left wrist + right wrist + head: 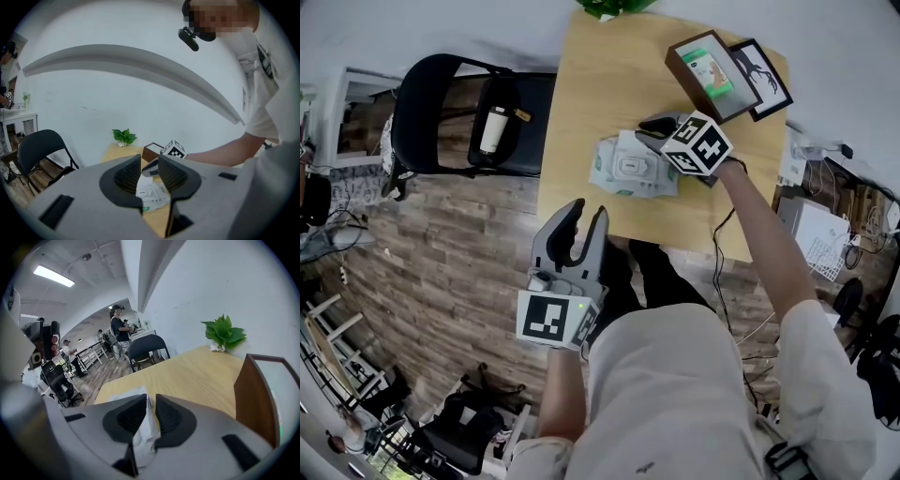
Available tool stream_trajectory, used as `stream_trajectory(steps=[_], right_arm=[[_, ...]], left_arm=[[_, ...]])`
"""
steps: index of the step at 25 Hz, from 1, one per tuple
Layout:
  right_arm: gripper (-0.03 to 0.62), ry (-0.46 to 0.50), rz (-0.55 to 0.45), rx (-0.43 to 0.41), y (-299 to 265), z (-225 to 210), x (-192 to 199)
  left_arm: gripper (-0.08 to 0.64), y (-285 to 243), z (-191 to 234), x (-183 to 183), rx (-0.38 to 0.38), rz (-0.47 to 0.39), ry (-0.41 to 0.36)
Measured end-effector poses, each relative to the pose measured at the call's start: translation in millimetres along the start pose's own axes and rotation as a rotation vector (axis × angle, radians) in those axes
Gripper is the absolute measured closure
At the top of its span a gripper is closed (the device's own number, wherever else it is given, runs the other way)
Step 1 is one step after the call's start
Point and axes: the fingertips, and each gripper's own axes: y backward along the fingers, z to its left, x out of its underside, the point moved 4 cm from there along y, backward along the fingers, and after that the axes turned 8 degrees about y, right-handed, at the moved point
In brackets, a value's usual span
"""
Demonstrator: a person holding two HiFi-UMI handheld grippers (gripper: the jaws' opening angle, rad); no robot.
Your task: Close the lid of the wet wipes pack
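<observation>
Left gripper (pixel 586 211), jaws apart and empty, hangs off the worktop (pixel 600 84). Right gripper (pixel 649 131), narrowly parted, grips nothing at the wet wipes pack (pixel 628 167), tab marked "OPEN", lying on the worktop beside two picture frames (pixel 710 67).

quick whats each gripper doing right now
left gripper: open, empty.
right gripper: jaws nearly together at the wet wipes pack; grip cannot be told.

The place was an open office or lab-like workroom: white walls, a ceiling strip light (pixel 54 276), wood-plank flooring (pixel 441 244), a light wooden table (pixel 609 84), a black folding chair (pixel 441 94), a rolling office chair (pixel 58 380), and people (pixel 119 326) standing by distant desks.
</observation>
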Motion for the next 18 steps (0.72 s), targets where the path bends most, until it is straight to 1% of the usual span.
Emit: stream_trajectory(steps=[4, 11, 18], right_arm=[[0.554, 0.019, 0.002, 0.020, 3.6, 4.4, -3.8], [0.566, 0.048, 0.022, 0.045, 6.8, 22.2, -8.9], [0.568, 0.062, 0.043, 0.076, 10.7, 45.3, -9.7]], left_arm=[[0.449, 4.3, 0.2, -2.1, 0.013, -0.007, -0.008], [0.449, 17.8, 3.7, -3.9, 0.044, 0.000, -0.017], [0.449, 36.3, 4.1, -3.7, 0.095, 0.018, -0.037]])
